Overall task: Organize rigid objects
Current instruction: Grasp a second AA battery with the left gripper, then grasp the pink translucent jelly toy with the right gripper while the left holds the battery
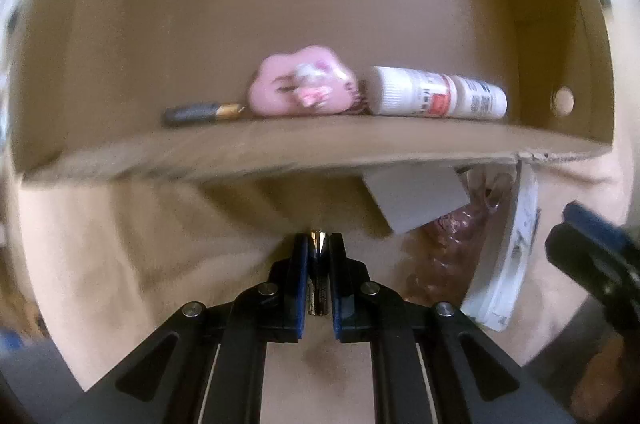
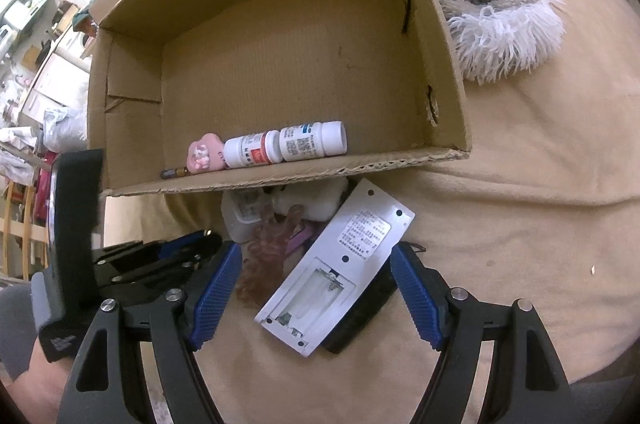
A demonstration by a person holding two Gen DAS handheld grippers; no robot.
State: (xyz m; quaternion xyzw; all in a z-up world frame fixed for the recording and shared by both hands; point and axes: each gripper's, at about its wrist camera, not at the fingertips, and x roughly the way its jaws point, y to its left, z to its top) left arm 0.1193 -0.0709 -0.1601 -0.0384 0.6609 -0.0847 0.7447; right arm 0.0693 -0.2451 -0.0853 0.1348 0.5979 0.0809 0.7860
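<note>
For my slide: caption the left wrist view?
Left gripper clamps a battery before the cardboard box.

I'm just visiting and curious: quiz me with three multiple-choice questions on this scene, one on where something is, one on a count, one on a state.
1. Where do the white bottles lie?
A. in the cardboard box
B. on the fluffy rug
C. in the right gripper

2. How many white bottles?
A. one
B. two
C. four

3. The left gripper is:
A. wide open
B. shut on a battery
C. out of view

Answers: 1 A, they lie along the box's near wall; 2 B, two end to end; 3 B, the fingers pinch the battery, while the right gripper gapes open.
</note>
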